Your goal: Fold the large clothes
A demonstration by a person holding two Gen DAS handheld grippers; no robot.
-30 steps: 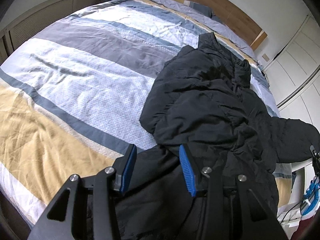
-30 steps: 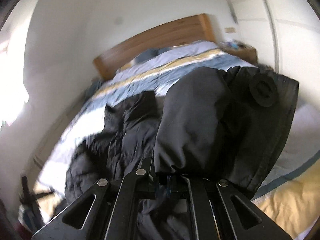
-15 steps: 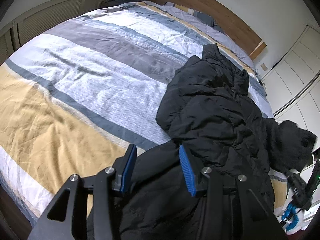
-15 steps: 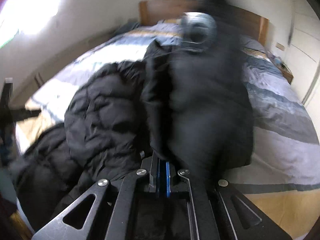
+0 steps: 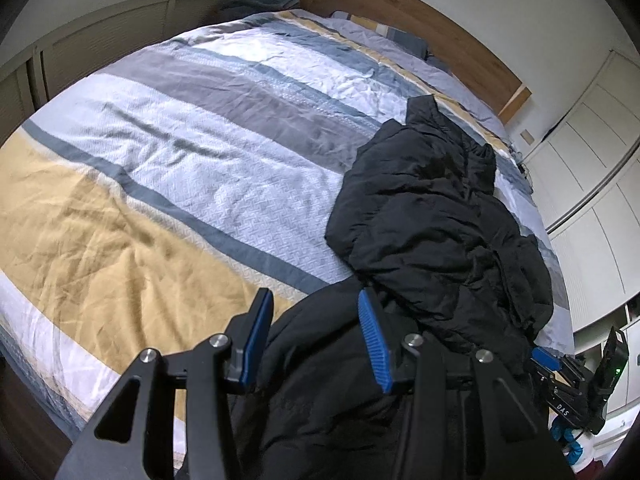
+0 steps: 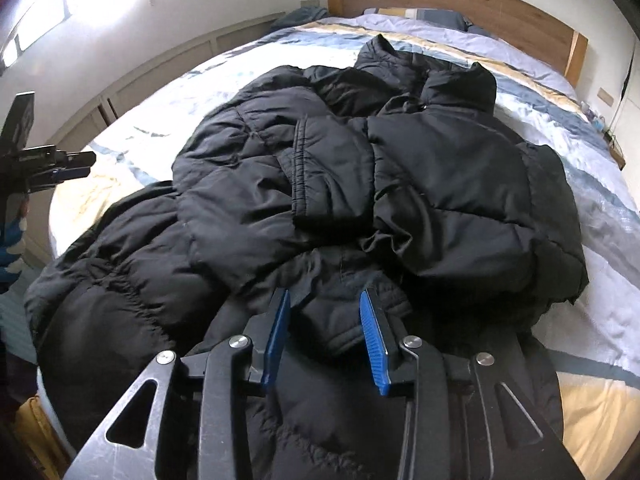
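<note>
Since 1 second ago the sleeve (image 6: pixel 332 176) has dropped across the black puffer jacket (image 6: pixel 440 184) on the bed (image 5: pixel 160 168). Right gripper (image 6: pixel 324 336) is opening, nothing pinched; left gripper (image 5: pixel 312 336) hangs spread (empty). Bulky, soft, slippery: grab the hem.
</note>
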